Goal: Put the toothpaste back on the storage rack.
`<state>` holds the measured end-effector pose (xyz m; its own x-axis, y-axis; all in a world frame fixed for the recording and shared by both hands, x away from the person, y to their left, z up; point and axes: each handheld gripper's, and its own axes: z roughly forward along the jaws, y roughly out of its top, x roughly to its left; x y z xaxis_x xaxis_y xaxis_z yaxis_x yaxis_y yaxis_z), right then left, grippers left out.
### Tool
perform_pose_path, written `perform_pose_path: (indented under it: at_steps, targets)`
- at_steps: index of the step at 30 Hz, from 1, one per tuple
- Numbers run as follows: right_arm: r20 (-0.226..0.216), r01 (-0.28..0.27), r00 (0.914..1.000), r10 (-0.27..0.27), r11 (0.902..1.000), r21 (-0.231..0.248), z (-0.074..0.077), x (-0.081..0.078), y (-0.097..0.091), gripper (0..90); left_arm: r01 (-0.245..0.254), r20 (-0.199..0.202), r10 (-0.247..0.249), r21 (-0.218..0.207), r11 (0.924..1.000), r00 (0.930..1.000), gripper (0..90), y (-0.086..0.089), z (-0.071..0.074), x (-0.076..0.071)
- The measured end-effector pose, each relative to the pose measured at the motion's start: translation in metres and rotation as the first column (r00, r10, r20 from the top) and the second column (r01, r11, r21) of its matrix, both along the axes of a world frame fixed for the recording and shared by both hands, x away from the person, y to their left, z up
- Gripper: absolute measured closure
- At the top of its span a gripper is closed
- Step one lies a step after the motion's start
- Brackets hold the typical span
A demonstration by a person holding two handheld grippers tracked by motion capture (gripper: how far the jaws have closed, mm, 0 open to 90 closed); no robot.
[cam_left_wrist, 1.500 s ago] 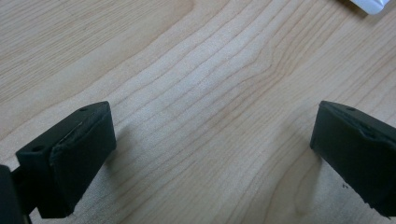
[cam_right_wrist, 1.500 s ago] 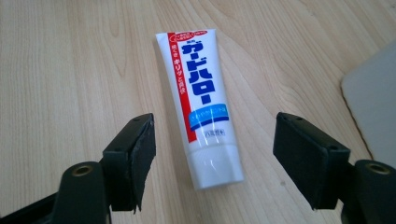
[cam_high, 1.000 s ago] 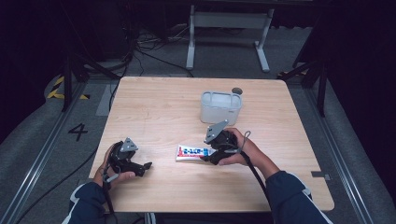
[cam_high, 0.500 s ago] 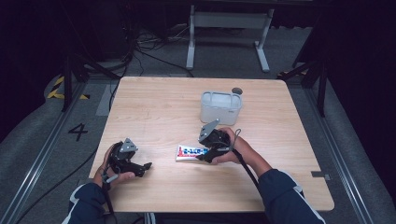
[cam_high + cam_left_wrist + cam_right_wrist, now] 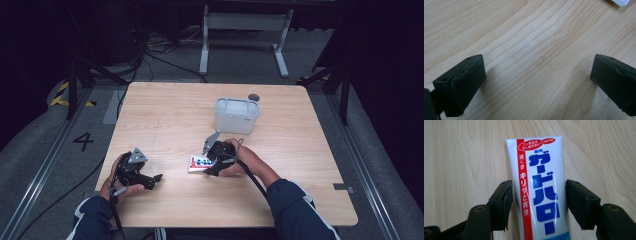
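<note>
A white toothpaste tube (image 5: pixel 537 162) with a red stripe and blue lettering lies flat on the wooden table (image 5: pixel 165 115), left of the person's right hand in the high view (image 5: pixel 198 163). My right gripper (image 5: pixel 539 200) straddles it. Its jaws have just been closing and both pads now sit against the tube's two long edges, with the tube still lying on the wood. My left gripper (image 5: pixel 154 182) rests near the table's front left corner. Its jaws (image 5: pixel 536 82) stand wide apart over bare wood with nothing between them.
A white rectangular bin (image 5: pixel 236 116) stands behind the right hand, with a small dark round thing (image 5: pixel 254 97) just beyond it. A white corner (image 5: pixel 621 2) shows at the top right of the left gripper view. A metal stand (image 5: pixel 240 30) is past the far edge.
My right gripper has moved left and down along the tube, so its jaws now flank the tube. The left gripper has stayed where it was.
</note>
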<state>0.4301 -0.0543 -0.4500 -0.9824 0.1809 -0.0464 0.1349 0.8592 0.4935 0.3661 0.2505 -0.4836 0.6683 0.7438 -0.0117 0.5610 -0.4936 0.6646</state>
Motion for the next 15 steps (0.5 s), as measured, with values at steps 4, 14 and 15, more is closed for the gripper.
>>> perform_pose_path:
  at_steps: [4, 14, 15]
  targets:
    - [-0.012, 0.002, 0.9999, -0.002, 0.9997, -0.022, -0.004, 0.002, 0.007, 39.9, 0.000, 0.000, 0.000, 0.000, 1.0000, 1.0000, 0.6, 0.000, 0.000, 0.000]
    - [-0.058, 0.020, 0.9981, -0.022, 0.9988, -0.044, -0.003, 0.007, 0.014, 41.3, 0.000, 0.000, 0.000, 0.000, 1.0000, 1.0000, 0.6, 0.000, 0.000, 0.000]
    - [-0.057, 0.018, 0.9981, -0.021, 0.9984, -0.054, -0.002, 0.007, 0.015, 41.5, 0.000, 0.000, 0.000, 0.000, 1.0000, 1.0000, 0.6, 0.000, 0.000, 0.000]
